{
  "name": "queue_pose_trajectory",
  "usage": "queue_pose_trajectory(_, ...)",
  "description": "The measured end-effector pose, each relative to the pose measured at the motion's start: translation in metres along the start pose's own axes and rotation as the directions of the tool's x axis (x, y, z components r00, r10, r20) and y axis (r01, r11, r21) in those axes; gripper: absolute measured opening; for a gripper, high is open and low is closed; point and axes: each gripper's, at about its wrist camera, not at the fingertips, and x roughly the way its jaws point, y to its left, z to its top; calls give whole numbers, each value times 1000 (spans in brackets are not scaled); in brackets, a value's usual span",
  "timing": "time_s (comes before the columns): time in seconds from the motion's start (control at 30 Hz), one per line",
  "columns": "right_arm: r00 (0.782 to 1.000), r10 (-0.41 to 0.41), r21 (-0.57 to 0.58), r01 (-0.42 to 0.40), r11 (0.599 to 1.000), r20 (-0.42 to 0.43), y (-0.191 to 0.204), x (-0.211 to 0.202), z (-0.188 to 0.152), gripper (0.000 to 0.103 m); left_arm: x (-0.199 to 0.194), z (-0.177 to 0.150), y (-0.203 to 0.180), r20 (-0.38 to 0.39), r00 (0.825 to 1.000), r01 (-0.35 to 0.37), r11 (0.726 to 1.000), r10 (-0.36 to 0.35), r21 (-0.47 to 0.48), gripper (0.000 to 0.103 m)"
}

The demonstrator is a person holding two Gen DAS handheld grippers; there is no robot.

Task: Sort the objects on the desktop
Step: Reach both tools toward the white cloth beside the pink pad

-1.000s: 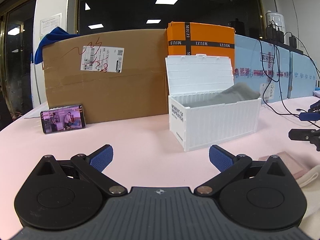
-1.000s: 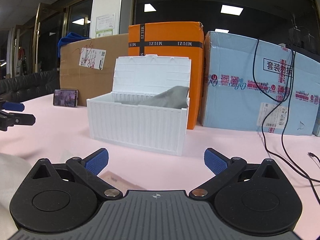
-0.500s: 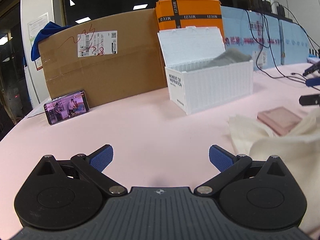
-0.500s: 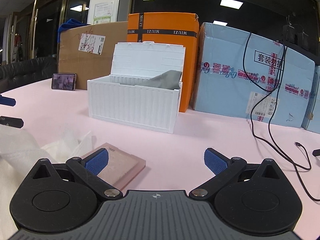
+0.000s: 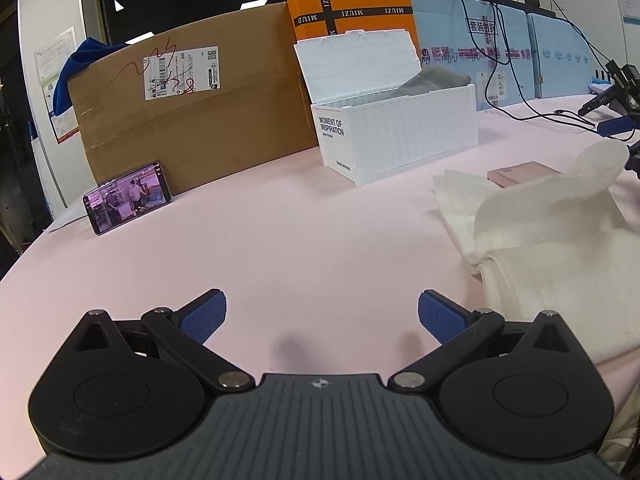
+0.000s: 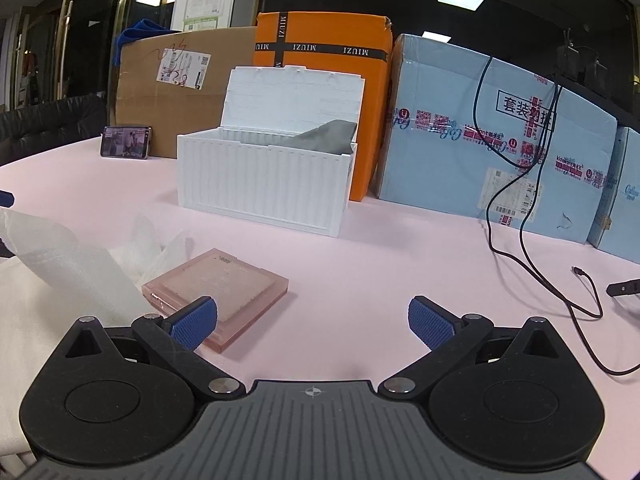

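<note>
Both grippers had drawn back from the white box (image 6: pixel 264 184). The right gripper (image 6: pixel 313 322), jaws wide and empty, hovered with the pink case (image 6: pixel 218 294) near its left finger; the left gripper (image 5: pixel 322 316) also gaped, the white cloth (image 5: pixel 540 232) to its right.

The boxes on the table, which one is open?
The white container-style box, lid up, grey cloth inside. The brown, orange and blue cartons behind are closed.

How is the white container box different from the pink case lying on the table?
The white container box stands tall with its lid open, grey cloth poking out; the pink case lies flat and looks closed. The box is opaque, ribbed white and bigger; the case is translucent pink and thin. Both rest on the pink table.
</note>
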Motion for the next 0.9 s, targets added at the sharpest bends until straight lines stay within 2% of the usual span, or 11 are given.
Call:
queue_pose_trajectory(0.17, 1000, -8, 8, 8, 1000, -8, 2, -7, -8, 103, -12, -8, -4, -5, 1000, 12, 999, -12, 38, 103)
queue_pose_trajectory(0.5, 999, 9, 50, -10, 999, 34, 5, -20, -12, 103, -45, -18, -15, 42, 997, 64, 994, -68, 84, 103)
queue_pose_trajectory(0.67, 999, 24, 61, -27, 998, 47, 6, -22, -13, 103, -58, -23, -29, 53, 989, 126, 980, -136, 152, 103)
queue_pose_trajectory(0.8, 998, 40, 59, -42, 997, 45, 8, -23, -13, 103, -62, -24, -43, 48, 982, 169, 958, -185, 232, 103)
queue_pose_trajectory(0.9, 998, 45, 60, -47, 997, 39, 8, -23, -15, 103, -68, -24, -41, 65, 975, 194, 955, -214, 226, 103)
